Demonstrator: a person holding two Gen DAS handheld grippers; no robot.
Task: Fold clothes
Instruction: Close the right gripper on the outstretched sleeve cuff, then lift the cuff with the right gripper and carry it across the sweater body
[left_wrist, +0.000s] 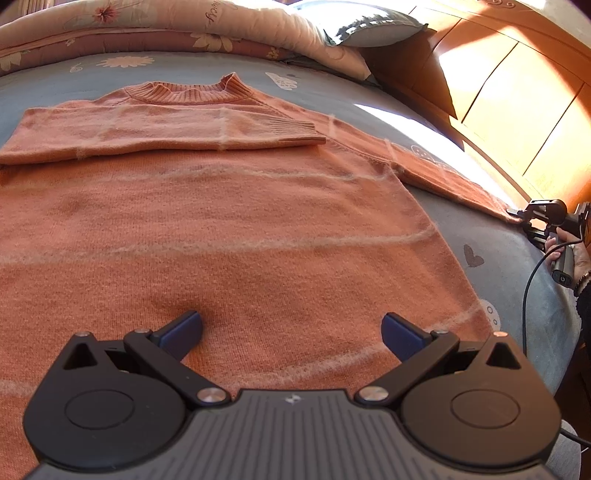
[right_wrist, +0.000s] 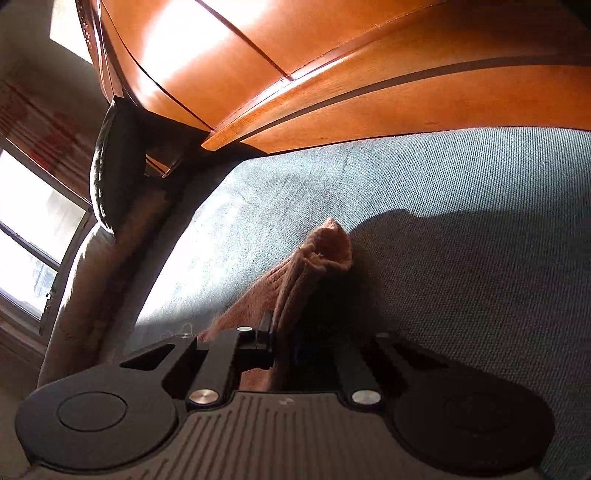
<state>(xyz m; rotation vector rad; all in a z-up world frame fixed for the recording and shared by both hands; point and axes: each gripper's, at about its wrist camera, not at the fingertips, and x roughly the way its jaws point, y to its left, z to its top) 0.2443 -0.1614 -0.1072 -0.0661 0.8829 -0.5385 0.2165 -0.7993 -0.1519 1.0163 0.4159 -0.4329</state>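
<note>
An orange knit sweater (left_wrist: 229, 229) with pale stripes lies flat on the blue bedsheet (left_wrist: 491, 236). One sleeve (left_wrist: 166, 129) is folded across its chest. The other sleeve (left_wrist: 454, 177) stretches out to the right. My left gripper (left_wrist: 291, 328) hovers open over the sweater's lower body, nothing between its blue pads. My right gripper (left_wrist: 517, 218) is at the outstretched sleeve's cuff. In the right wrist view my right gripper (right_wrist: 284, 343) is shut on the cuff (right_wrist: 325, 247), which sticks up past the fingers above the sheet (right_wrist: 461, 221).
A wooden headboard (left_wrist: 517, 103) runs along the right side of the bed. A floral quilt (left_wrist: 147, 33) and a grey pillow (left_wrist: 376, 26) lie at the far end. A person's hand (left_wrist: 576, 254) and a black cable (left_wrist: 532, 280) sit at the right edge. A window (right_wrist: 26, 236) is at left.
</note>
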